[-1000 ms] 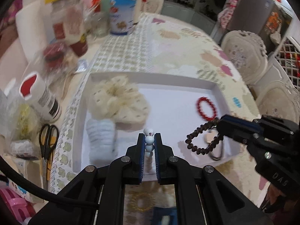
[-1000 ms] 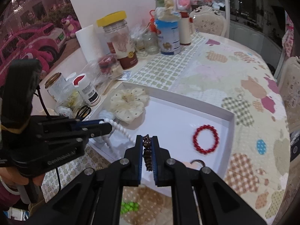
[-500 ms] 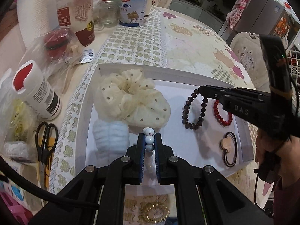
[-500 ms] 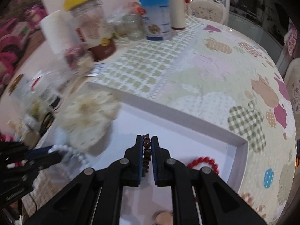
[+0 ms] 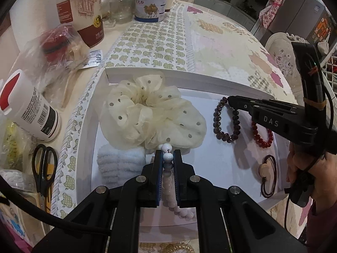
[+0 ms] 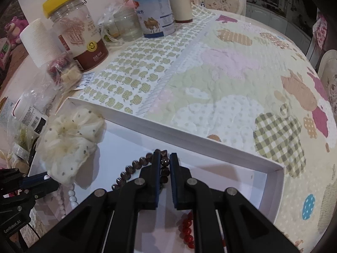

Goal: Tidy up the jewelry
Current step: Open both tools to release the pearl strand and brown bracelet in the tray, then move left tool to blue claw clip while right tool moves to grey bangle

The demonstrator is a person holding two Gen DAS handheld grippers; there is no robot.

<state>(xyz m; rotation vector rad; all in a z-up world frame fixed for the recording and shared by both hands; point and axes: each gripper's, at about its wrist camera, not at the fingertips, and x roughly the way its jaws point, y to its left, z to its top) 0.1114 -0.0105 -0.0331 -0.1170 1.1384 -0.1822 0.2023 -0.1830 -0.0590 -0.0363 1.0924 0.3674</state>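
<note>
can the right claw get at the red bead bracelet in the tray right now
Probably not yet: the right claw is shut on the dark bead bracelet. The red bead bracelet lies uncovered beside it in the white tray.

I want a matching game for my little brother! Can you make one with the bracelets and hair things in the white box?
Things:
1. dark brown bracelet
2. white bead bracelet
3. red bracelet
4. cream scrunchie

States:
A. lying loose near the box's right wall
B. held in the left gripper
C. held in the right gripper
D. lying by the box's far left corner

Pairs: 1-C, 2-B, 3-A, 4-D
</note>
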